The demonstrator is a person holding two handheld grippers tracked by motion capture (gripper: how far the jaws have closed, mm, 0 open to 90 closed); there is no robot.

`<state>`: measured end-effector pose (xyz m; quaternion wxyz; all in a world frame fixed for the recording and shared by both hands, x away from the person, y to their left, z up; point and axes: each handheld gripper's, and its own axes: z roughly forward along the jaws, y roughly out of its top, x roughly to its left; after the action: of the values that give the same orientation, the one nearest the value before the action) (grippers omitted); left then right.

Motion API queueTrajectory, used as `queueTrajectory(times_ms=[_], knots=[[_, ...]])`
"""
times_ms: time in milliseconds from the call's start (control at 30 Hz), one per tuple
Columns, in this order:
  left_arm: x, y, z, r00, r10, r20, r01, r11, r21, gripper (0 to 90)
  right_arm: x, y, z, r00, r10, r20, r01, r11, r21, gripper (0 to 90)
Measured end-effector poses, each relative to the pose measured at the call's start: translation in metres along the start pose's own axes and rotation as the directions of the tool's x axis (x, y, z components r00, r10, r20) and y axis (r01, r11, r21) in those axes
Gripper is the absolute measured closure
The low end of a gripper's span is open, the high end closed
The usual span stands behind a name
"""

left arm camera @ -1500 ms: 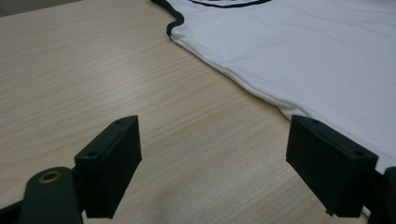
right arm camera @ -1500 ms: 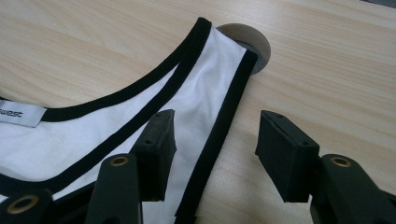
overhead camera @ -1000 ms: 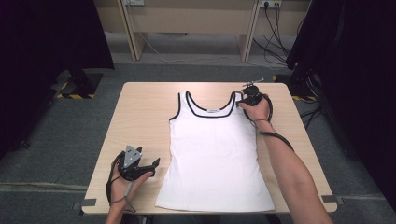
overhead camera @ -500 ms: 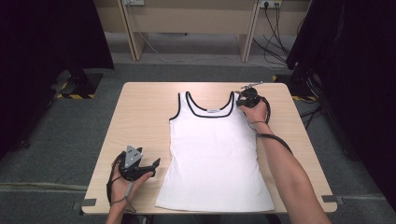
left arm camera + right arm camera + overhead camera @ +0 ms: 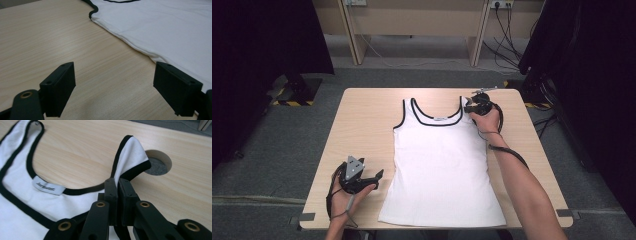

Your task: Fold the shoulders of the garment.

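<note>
Your right gripper [image 5: 117, 185] has just clamped the black-trimmed strap of the white cotton tank top [image 5: 439, 165] at upper right; your left gripper [image 5: 113, 86] rests released at lower left

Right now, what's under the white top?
The wooden table lies under the tank top. The cloth covers the wood beneath. The right claw pinches one shoulder strap up off it.

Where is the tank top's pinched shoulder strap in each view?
High view: upper right of the tank top, strap at the right gripper.
Left gripper view: not in frame.
Right gripper view: centre, strap pinched by the shut jaws.
Shared landmark: black neckline trim.
</note>
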<state>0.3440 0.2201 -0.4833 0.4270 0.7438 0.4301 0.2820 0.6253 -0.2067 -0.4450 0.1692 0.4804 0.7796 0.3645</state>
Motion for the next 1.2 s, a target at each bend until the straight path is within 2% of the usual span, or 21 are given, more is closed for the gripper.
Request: queueTrajectory(times_ms=[233,400,600,767,1033,1133,1200], knots=[[-0.001,0.000,0.000,1.0000,0.008,-0.003,-0.008,1.0000,0.003,17.5,0.025,-0.002,-0.014,0.9972,-0.075,-0.004,0.075,0.996,-0.040,85.5],[0.000,0.000,0.000,1.0000,0.003,0.000,-0.003,1.0000,-0.001,17.5,0.043,-0.009,-0.018,0.9900,-0.141,0.000,0.141,0.989,-0.046,85.2],[-0.001,0.000,0.000,0.9999,0.011,-0.001,-0.011,0.9999,0.003,17.5,0.063,-0.022,-0.026,0.9806,-0.191,-0.045,0.188,0.980,-0.058,84.9],[-0.001,0.000,0.000,0.9999,0.013,0.000,-0.013,0.9999,0.003,17.4,0.078,-0.034,-0.033,0.9661,-0.246,-0.080,0.242,0.969,-0.058,80.7],[-0.002,0.000,0.000,0.9998,0.018,0.000,-0.018,0.9998,0.004,17.4,0.093,-0.050,-0.042,0.9251,-0.336,-0.176,0.339,0.941,-0.017,69.1],[-0.002,0.000,0.000,0.9998,0.019,0.001,-0.019,0.9998,0.003,17.4,0.096,-0.048,-0.048,0.9157,-0.358,-0.183,0.358,0.933,-0.035,63.4],[-0.002,0.000,0.000,0.9998,0.020,0.000,-0.020,0.9998,0.004,17.5,0.097,-0.043,-0.052,0.9173,-0.355,-0.180,0.351,0.935,-0.056,61.3]])
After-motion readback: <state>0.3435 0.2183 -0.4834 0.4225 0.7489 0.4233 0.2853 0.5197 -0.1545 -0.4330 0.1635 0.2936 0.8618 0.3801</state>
